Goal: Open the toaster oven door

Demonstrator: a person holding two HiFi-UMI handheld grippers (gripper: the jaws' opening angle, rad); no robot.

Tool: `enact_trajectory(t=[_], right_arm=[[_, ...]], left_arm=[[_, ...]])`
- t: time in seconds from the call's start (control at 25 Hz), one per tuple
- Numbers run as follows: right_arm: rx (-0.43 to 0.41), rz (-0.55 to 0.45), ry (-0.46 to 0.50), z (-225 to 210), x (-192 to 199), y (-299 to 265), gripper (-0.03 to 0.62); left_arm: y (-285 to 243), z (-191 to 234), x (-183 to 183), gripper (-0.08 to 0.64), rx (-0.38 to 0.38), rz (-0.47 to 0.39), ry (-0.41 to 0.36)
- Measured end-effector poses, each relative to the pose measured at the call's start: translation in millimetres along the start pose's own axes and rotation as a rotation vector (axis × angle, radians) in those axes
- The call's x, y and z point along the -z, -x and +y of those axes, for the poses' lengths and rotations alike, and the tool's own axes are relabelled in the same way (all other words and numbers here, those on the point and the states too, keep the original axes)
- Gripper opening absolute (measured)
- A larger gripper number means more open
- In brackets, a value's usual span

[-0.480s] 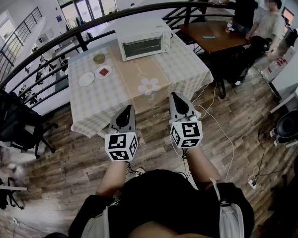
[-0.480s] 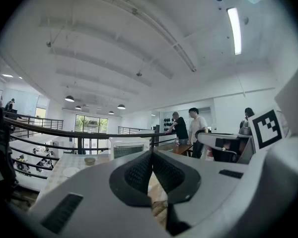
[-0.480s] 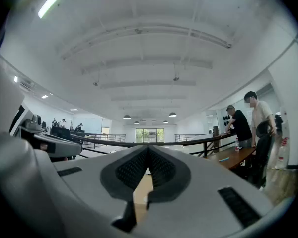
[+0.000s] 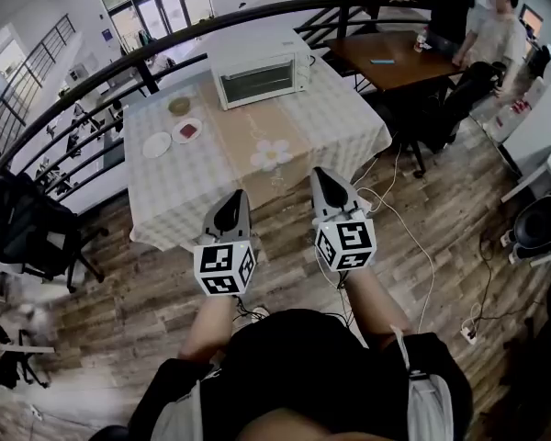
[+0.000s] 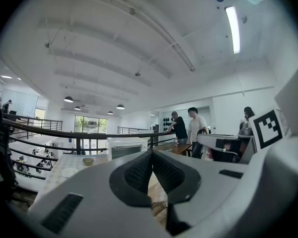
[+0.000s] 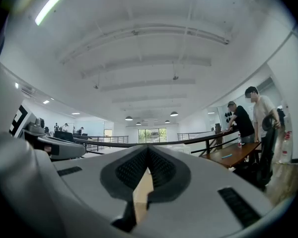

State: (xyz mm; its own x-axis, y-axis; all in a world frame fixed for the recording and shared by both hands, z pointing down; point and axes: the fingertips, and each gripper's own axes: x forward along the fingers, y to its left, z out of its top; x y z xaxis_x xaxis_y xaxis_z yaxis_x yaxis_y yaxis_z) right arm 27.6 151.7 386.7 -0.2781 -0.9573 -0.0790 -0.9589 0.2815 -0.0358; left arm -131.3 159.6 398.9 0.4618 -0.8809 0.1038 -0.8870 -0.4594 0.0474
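A wood-plank floor (image 4: 119,292) and a curved black railing (image 4: 92,85) surround the checked-cloth tabletop (image 4: 349,127). On it, one white toaster oven (image 4: 259,73) stands at 12 o'clock with its door shut, and two white plates (image 4: 157,145) and one small bowl (image 4: 179,107) sit at 10 o'clock. At 6 o'clock, over the floor and short of the tabletop, the left gripper (image 4: 234,205) and the right gripper (image 4: 326,186) each have their jaws pressed together on nothing.

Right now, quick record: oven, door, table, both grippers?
oven: on the table's far side, front toward the person
door: shut
table: checked cloth; bowl and two plates left of the oven in the head view
left gripper: shut, empty, short of the table
right gripper: shut, empty, short of the table
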Motion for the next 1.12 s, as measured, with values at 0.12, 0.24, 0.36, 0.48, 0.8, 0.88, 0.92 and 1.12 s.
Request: enact_trajectory(t=[0.12, 0.24, 0.36, 0.48, 0.8, 0.88, 0.92, 1.12], right_arm=[[0.002, 0.003, -0.014, -8, 0, 4, 0.003], [0.016, 0.011, -0.016, -18, 1, 6, 0.003], [0.013, 0.001, -0.018, -28, -1, 9, 0.003], [0.012, -0.014, -0.021, -36, -4, 12, 0.003], [-0.003, -0.016, 0.011, -47, -2, -4, 0.003], [-0.003, -0.018, 0.013, -49, -2, -15, 0.003], [-0.004, -0.02, 0.015, -50, -2, -21, 0.003], [0.002, -0.023, 0.041, -59, 7, -61, 0.003]], left_arm=[[-1, -7, -1, 0.014, -0.003, -0.001, -0.004], [-2, -14, -3, 0.014, -0.013, -0.008, -0.014], [-2, -22, -4, 0.014, -0.029, -0.018, -0.014], [1, -34, 0, 0.014, -0.021, -0.017, 0.027], [-8, -30, -6, 0.014, -0.058, -0.051, 0.038], [-17, -25, -3, 0.014, -0.062, -0.047, 0.039], [-22, -21, -1, 0.014, -0.062, -0.044, 0.041], [-68, 4, 0, 0.014, -0.057, -0.041, 0.044]])
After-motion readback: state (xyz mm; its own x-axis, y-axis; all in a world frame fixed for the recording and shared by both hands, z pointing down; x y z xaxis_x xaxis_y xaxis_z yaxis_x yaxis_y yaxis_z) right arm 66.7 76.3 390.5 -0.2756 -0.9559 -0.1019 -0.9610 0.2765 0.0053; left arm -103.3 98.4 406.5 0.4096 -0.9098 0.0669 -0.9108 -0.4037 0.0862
